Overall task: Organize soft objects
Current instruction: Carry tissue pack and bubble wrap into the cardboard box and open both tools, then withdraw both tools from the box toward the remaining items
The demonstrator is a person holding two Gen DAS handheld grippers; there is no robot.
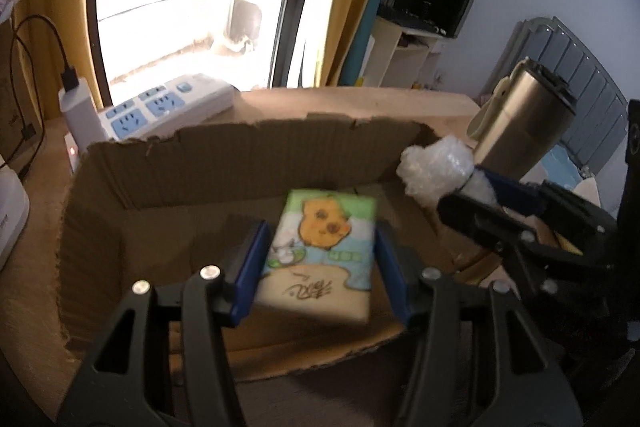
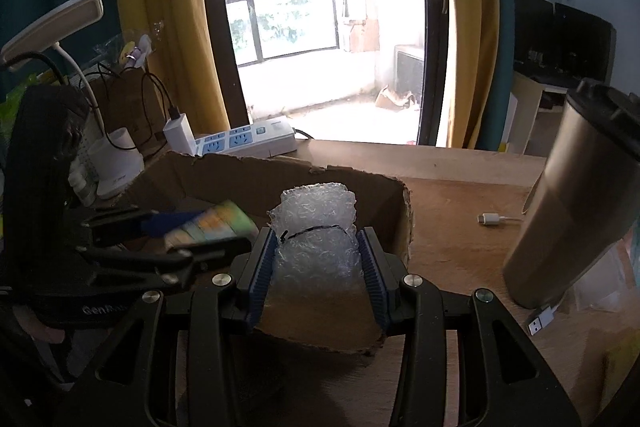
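My left gripper [image 1: 320, 251] is shut on a tissue pack [image 1: 324, 251] printed with an orange cartoon animal, and holds it over the inside of an open cardboard box [image 1: 240, 155]. My right gripper [image 2: 318, 251] is shut on a roll of bubble wrap [image 2: 316, 227] tied with a black band, above the box's [image 2: 248, 175] right end. In the left wrist view the bubble wrap [image 1: 436, 167] and right gripper [image 1: 464, 187] show at the box's right wall. In the right wrist view the left gripper [image 2: 200, 231] and tissue pack [image 2: 212, 223] show at the left.
A steel tumbler [image 2: 576, 203] stands on the wooden table [image 2: 460, 195] right of the box, with a white USB cable [image 2: 496, 219] beside it. A white power strip [image 1: 168, 107] and charger [image 1: 78, 115] lie behind the box. A desk lamp [image 2: 52, 27] stands far left.
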